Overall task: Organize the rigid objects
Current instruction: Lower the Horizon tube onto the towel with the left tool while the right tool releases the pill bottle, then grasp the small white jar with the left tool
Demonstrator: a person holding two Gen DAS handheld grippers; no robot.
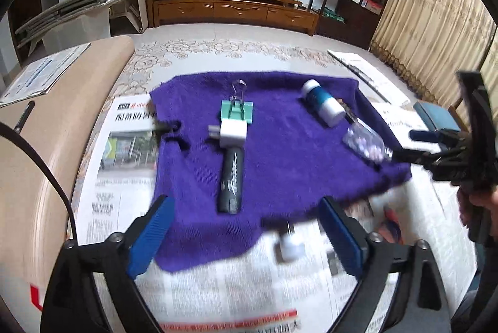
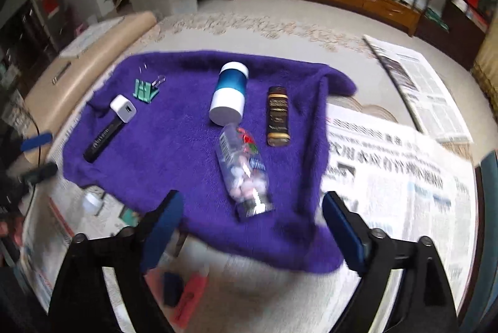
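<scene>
Newspaper-covered table, purple towel [image 2: 193, 165] holding most items, small white-capped bottle [image 1: 291, 244] off it; both grippers [image 1: 246, 233] [image 2: 252, 230] hover, jaws apart, empty: between picks, next grab that bottle.

Towel [image 2: 174, 127] middle bare (bottle [image 2: 228, 93], tube [image 2: 104, 137] flank)

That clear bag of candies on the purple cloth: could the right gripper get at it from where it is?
Probably yes. The right gripper is open and empty, and the candy bag lies just ahead between its fingers, with only bare purple cloth around it. The brown bottle lies apart.
</scene>
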